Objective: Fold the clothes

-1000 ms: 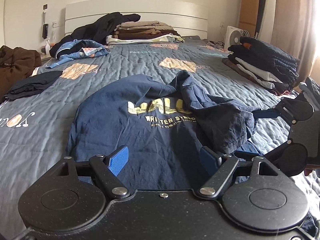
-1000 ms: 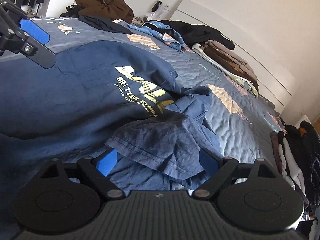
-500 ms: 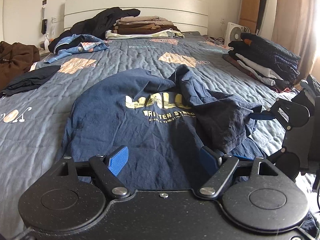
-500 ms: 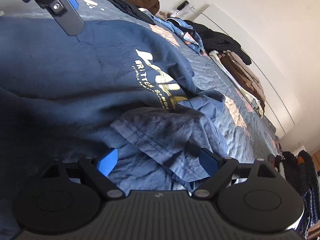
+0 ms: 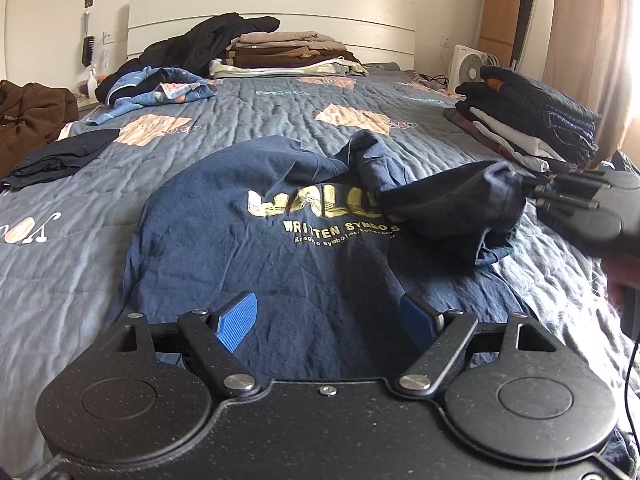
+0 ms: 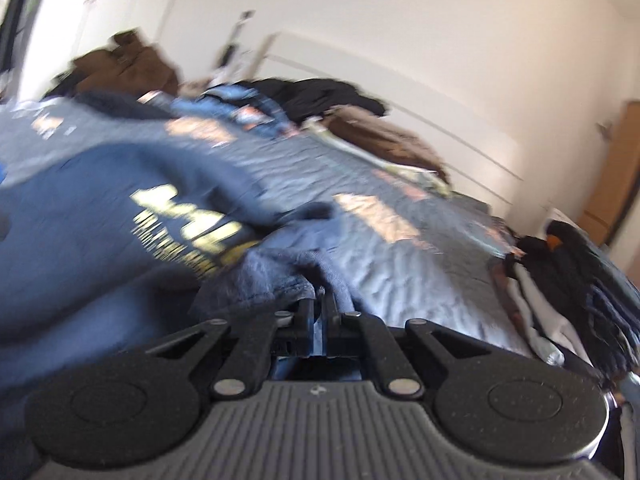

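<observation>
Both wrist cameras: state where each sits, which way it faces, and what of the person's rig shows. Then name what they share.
Left wrist: behind the open left gripper, facing the headboard; shows the right gripper and a hand.
Right wrist: behind the right gripper, shut on the sleeve, looking diagonally across the bed.
Shared: navy T-shirt, folded stacks.

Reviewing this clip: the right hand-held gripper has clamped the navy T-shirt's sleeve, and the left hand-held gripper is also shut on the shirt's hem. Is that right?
Not quite. The right hand-held gripper is shut on the sleeve of the T-shirt, but the left hand-held gripper is open: the left wrist view shows its blue fingers spread apart above the shirt, gripping nothing.
</observation>
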